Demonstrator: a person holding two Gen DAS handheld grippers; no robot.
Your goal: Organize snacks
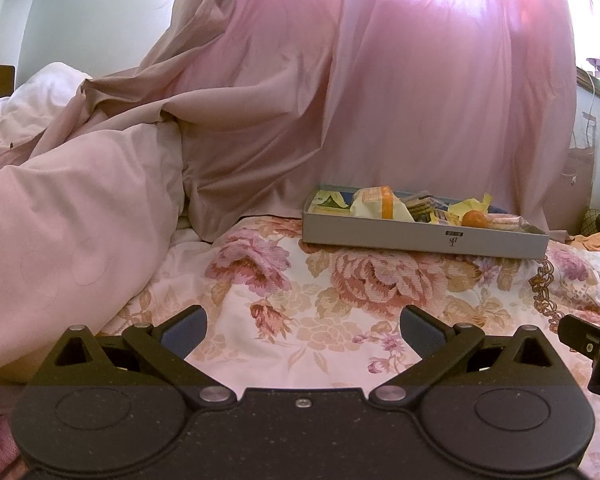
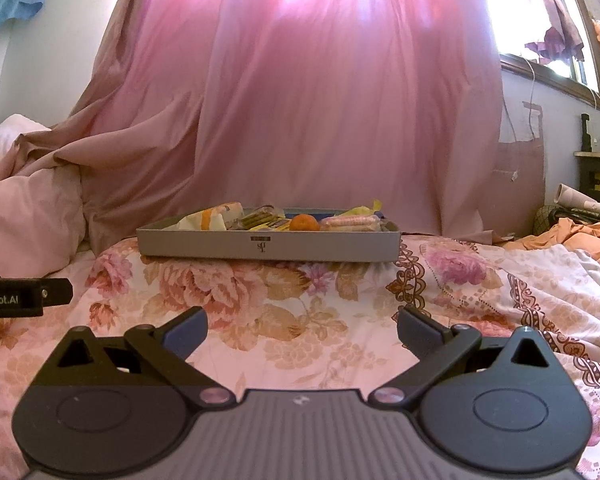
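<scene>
Pink curtains (image 2: 340,120) are glowing behind the bed with its flowered quilt (image 2: 300,320), where I am hovering both tools. I am holding my left hand-held gripper (image 1: 303,330) with its blue-padded fingers spread wide, gripping nothing and touching nothing. My right hand-held gripper (image 2: 302,330) is gaping just as wide, also empty. Ahead, the shallow grey cardboard box (image 2: 268,246) is resting on the quilt, carrying wrapped snacks and a small orange fruit (image 2: 303,223). The left view is showing the box off to the right, plus a pale rumpled duvet (image 1: 72,224); the right view is facing the box squarely and is catching orange cloth (image 2: 572,236) at the far right.
</scene>
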